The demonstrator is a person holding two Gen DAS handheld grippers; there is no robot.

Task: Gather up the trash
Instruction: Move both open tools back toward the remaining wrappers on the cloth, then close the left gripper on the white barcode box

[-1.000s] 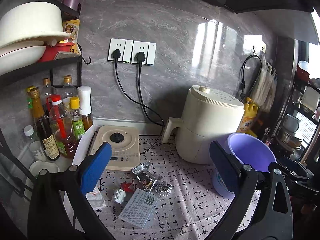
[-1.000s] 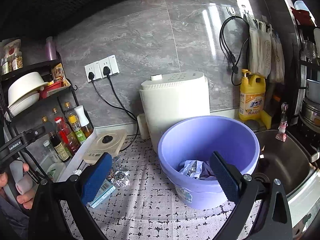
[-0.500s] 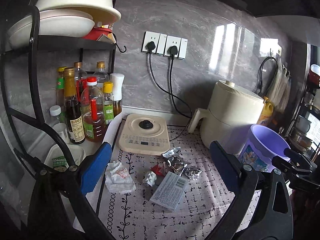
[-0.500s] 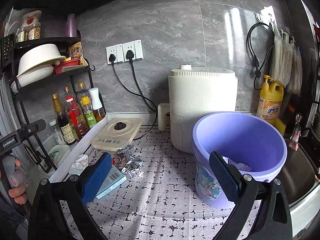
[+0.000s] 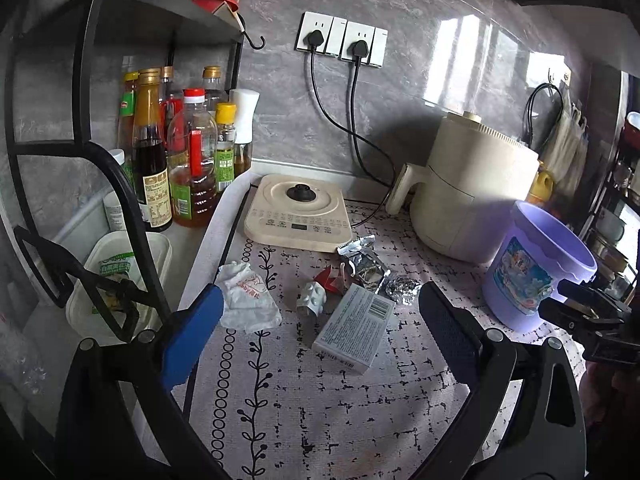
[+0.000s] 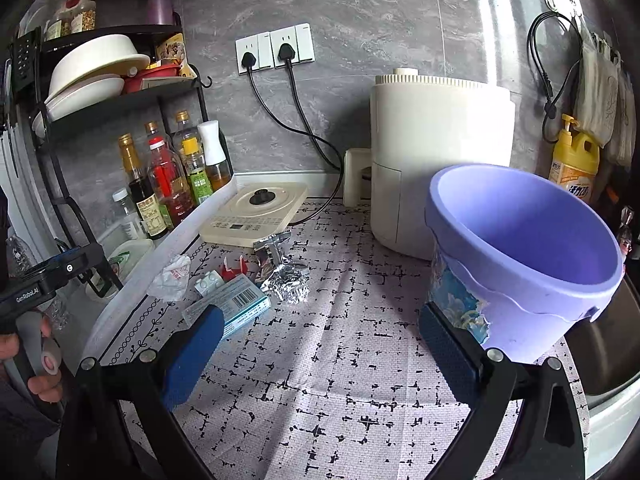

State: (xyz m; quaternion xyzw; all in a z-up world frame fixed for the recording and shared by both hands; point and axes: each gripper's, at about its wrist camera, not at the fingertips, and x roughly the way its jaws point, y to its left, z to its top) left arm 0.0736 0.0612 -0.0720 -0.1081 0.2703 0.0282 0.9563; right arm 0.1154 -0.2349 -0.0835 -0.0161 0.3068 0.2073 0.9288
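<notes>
Trash (image 5: 352,326) heaped, both grippers (image 5: 320,332) (image 6: 320,342) agape

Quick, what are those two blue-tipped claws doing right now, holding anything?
Left gripper: open, holding nothing, above the trash on the patterned mat.
Right gripper: open, holding nothing; the purple plastic bucket stands beside its right finger.

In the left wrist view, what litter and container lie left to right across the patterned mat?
Crumpled white paper wrapper → small white studded block → flat grey barcoded box → crumpled silver foil ball → purple plastic bucket.
</notes>
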